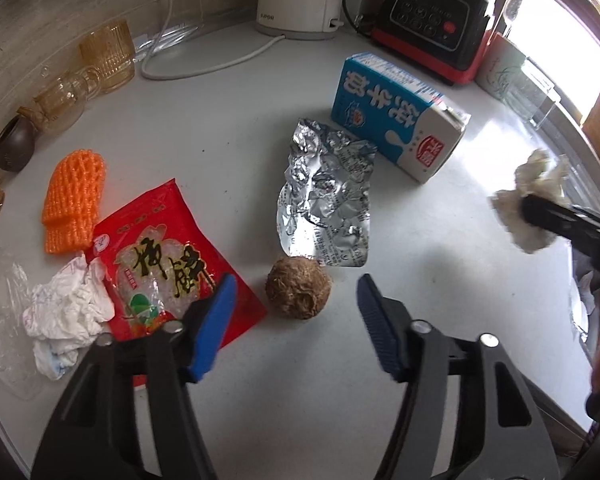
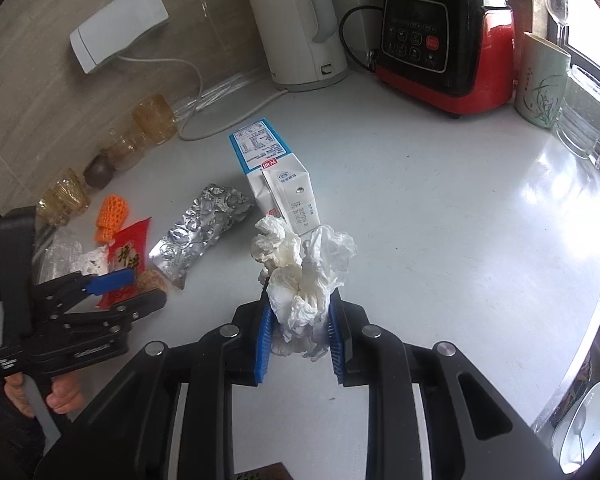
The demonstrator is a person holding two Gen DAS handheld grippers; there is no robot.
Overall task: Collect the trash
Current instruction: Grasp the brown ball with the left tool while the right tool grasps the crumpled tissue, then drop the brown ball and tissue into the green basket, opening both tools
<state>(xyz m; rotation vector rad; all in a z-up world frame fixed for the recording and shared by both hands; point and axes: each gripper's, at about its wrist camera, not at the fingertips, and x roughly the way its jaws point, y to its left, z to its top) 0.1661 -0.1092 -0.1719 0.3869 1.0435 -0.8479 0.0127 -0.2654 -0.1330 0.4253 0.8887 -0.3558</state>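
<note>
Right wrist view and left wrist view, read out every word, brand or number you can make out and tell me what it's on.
"Joyoung 九阳": black and red blender base.
"supor", faint: white electric kettle.
Large white Chinese characters, seen upside down: blue and white milk carton; its fine print and date stamp are too small.
Black brush characters, unclear: red snack packet.
Print on crumpled silver foil wrapper: too small.

Clear plastic bag (image 1: 0, 312) cut off left.

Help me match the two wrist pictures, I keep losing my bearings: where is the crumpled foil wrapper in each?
Left wrist view: foil wrapper at centre, just left of the milk carton.
Right wrist view: foil wrapper left of centre, again left of the milk carton.
Shared landmark: the red and black blender at the back.
</note>
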